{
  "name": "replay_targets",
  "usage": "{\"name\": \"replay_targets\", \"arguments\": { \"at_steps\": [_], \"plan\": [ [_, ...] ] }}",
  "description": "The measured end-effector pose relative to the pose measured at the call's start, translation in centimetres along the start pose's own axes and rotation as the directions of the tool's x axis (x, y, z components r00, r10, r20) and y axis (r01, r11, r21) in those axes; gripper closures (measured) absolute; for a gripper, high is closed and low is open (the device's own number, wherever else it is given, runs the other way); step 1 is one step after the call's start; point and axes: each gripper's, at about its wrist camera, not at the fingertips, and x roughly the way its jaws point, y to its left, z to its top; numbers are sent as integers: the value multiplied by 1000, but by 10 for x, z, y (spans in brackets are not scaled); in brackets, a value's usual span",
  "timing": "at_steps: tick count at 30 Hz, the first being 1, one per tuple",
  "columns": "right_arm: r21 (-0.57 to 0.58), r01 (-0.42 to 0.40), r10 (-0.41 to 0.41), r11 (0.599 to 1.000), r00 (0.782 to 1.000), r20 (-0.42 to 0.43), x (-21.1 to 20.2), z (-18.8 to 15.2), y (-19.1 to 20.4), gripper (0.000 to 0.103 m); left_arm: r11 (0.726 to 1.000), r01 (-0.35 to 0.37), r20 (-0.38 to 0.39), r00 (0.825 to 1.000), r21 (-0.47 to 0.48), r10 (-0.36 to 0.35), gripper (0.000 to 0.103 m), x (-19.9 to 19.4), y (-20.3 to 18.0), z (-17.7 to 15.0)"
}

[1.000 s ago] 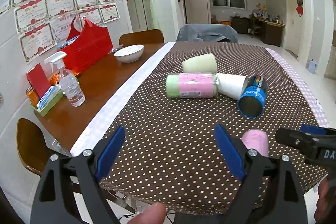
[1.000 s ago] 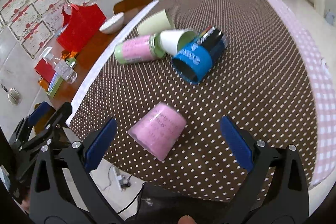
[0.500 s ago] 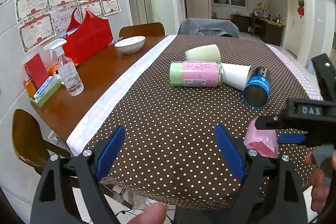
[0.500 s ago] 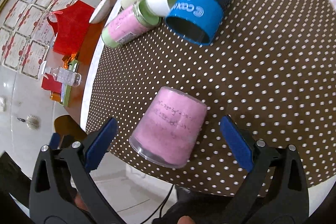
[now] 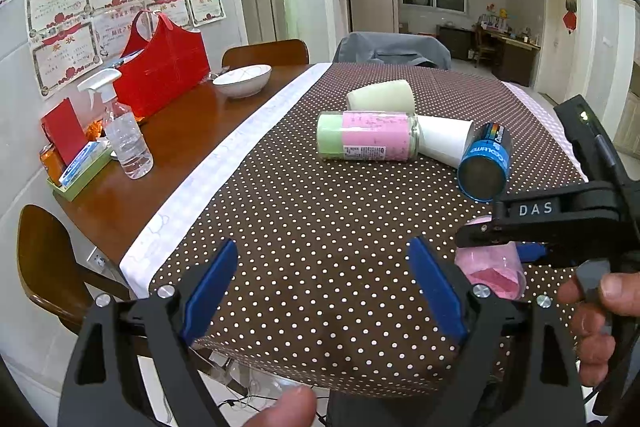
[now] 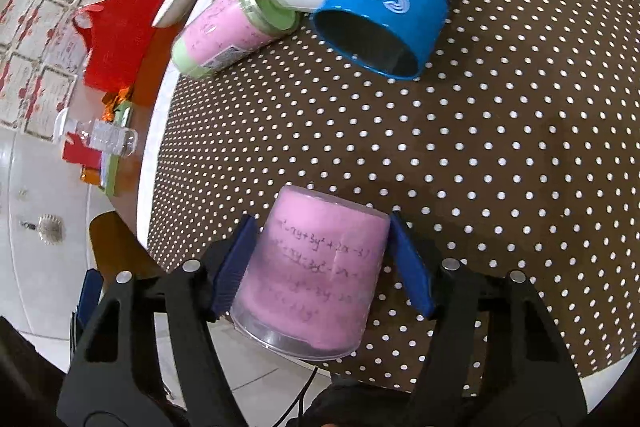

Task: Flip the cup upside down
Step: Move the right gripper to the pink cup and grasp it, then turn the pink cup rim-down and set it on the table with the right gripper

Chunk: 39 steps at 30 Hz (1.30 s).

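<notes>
A pink cup with handwriting on it lies on its side near the front edge of the dotted brown tablecloth, its open rim toward me. My right gripper is shut on it, one blue pad on each side. In the left wrist view the cup shows partly under the right gripper's black body. My left gripper is open and empty, low over the cloth's front edge, left of the cup.
Several cups lie on their sides mid-table: a blue-and-black one, a white one, a pink-and-green jar, a pale green cup. On the bare wood at left stand a spray bottle, red bag and white bowl.
My right gripper has moved down onto the pink cup and closed on its sides. The left gripper has stayed open and barely shifted.
</notes>
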Motion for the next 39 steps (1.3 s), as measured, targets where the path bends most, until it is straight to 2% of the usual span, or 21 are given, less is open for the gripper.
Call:
{"name": "replay_targets", "arguments": {
  "at_steps": [6,11,15,21,24,27,33,36,39],
  "plan": [
    [-66,-39,45,997,995,90,-18,-3,3,39,1000,-11,1,1000,5,11,17,-1,-2,0],
    [-143,-24,55,989,976,210,-41,-7,10,40,1000,-19,11,1000,7,19,17,-6,-3,2],
    [-228,32,49,973,940,338,-59,-12,19,40,1000,-23,20,1000,1,23,17,-10,-3,5],
    [-352,215,9,911,843,537,-65,-21,40,39,999,-33,37,999,-8,33,17,-16,-1,8],
    [-379,306,-18,873,798,602,-55,-26,45,39,999,-38,40,998,-11,38,17,-17,0,8],
    [-386,374,-44,843,765,643,-43,-31,47,39,999,-41,38,998,-16,42,17,-17,2,8],
    [-397,460,-87,794,732,675,-26,-34,49,39,999,-37,42,998,-34,38,17,-15,7,7],
    [-391,492,-120,778,727,676,-17,-32,49,39,999,-31,42,999,-38,33,17,-14,8,6],
    [-388,515,-154,765,730,666,-9,-28,52,39,999,-28,41,999,-42,30,17,-13,9,5]
  ]
}}
